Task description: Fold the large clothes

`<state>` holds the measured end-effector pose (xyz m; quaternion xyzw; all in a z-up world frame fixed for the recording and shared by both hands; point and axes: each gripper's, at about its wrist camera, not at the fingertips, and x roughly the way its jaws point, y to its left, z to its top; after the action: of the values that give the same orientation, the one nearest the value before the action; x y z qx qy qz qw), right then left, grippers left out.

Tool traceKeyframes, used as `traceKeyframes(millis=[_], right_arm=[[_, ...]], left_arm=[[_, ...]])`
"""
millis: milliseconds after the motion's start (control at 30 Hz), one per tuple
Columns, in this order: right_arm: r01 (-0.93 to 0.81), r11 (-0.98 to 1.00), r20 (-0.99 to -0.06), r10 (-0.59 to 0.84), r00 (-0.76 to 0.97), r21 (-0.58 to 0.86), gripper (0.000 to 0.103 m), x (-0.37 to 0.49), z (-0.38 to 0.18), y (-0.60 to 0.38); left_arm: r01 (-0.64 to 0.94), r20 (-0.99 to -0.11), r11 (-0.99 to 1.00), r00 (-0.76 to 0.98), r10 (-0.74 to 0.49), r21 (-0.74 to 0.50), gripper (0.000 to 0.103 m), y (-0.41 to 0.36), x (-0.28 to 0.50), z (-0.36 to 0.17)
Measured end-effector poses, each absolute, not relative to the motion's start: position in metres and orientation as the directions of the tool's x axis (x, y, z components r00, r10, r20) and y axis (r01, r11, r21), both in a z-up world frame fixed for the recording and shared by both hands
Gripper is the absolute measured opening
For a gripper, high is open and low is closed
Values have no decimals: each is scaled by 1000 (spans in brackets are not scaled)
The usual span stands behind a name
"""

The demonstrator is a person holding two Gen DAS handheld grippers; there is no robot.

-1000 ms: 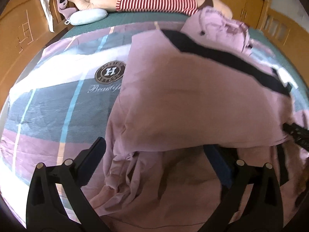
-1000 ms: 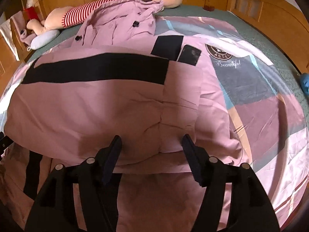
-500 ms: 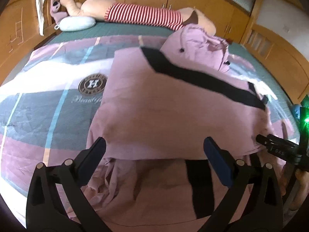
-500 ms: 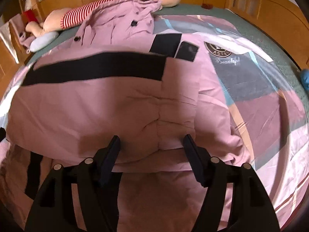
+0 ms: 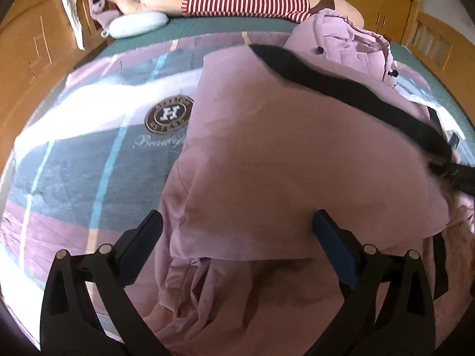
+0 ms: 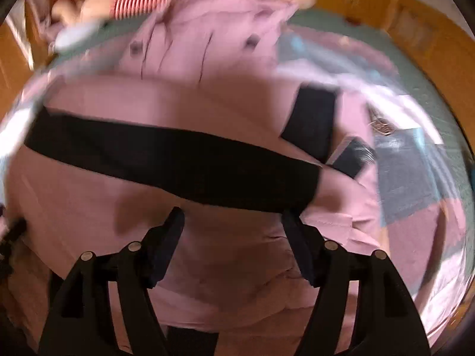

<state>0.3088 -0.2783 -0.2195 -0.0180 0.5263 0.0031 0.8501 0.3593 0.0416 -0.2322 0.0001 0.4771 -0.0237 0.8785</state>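
Observation:
A large pink garment with a black band lies partly folded on the bed; its upper layer is doubled over the lower one. It fills the right wrist view, where the black band runs across it. My left gripper is open and empty over the folded edge at the garment's left side. My right gripper is open and empty just above the fabric below the black band. The right wrist view is blurred.
A plaid bedspread with a round H logo covers the bed. A second pink garment is bunched at the far end. A striped plush toy and a blue pillow lie along the headboard. Wooden bed rails stand at both sides.
My left gripper has moved in closer over the folded edge. My right gripper has moved forward over the garment toward the black band. Both stay open.

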Motion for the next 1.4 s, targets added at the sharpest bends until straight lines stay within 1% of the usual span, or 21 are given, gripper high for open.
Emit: traceKeyframes(millis=[67,133,200,267,367,467,533,567,600,700,800,867,967,1067,1133,1167,1200,1233,1267,1333,1400], right_arm=[[-70,998,-883,30,468,-4,70,317,-197,-278],[-102,994,-815,90,572,38,70,334,-155,-283],[-73,997,-754,40,656,-10,85,370,-127,-285],[-10,998,-725,-41,688,-66,93,427,-117,-290],[108,989,-779,-146,610,-101,93,532,-141,-309],[251,968,-849,-155,505,-27,93,609,-188,-341],[346,938,-871,-144,469,32,80,631,-218,-359],[378,924,-874,-132,467,62,49,631,-227,-366],[381,916,-871,-84,484,123,9,633,-231,-370],[367,907,-758,-87,646,208,5,602,-195,-363],[131,956,-558,40,829,263,4,536,-125,-321],[-18,971,-486,134,864,237,4,481,-95,-302],[-184,957,-444,269,855,224,4,386,-76,-291],[-213,935,-497,334,801,285,4,313,-102,-310],[-180,959,-576,276,770,219,8,280,-127,-313],[-159,977,-632,211,746,139,14,270,-141,-311],[-132,988,-668,149,729,77,38,263,-149,-310],[-68,997,-717,24,697,-33,55,254,-162,-310],[-15,993,-739,-79,670,-120,83,246,-171,-311],[54,965,-762,-237,603,-256,86,230,-188,-315],[132,955,-777,-292,557,-264,86,216,-196,-329]], left_arm=[[34,-846,998,530,-57,-46,101,46,359,-234],[27,-853,997,516,-76,-72,101,50,359,-237],[18,-856,995,509,-91,-95,101,53,361,-238],[14,-857,994,506,-100,-108,101,54,361,-240],[24,-854,995,512,-92,-93,101,52,361,-244],[34,-855,996,511,-90,-84,101,49,364,-254],[38,-856,994,507,-104,-98,101,51,366,-258],[39,-857,994,504,-109,-103,101,52,366,-259],[39,-858,993,501,-114,-109,101,52,367,-259],[38,-858,993,502,-113,-109,101,52,365,-260],[35,-857,996,507,-90,-84,101,48,365,-260],[24,-861,997,504,-73,-70,101,49,364,-257],[2,-860,999,510,-32,-36,101,51,356,-242],[-4,-820,999,572,-26,-34,101,57,342,-207],[-20,-785,998,618,-40,-67,101,66,331,-181],[-30,-775,996,630,-45,-82,101,72,326,-172],[-42,-772,995,634,-44,-92,101,78,321,-166],[-50,-770,994,637,-42,-96,101,83,317,-163],[-58,-769,993,638,-40,-100,101,89,315,-161],[-71,-779,992,626,-40,-108,101,98,315,-163],[-68,-791,989,609,-61,-129,101,102,318,-166]])
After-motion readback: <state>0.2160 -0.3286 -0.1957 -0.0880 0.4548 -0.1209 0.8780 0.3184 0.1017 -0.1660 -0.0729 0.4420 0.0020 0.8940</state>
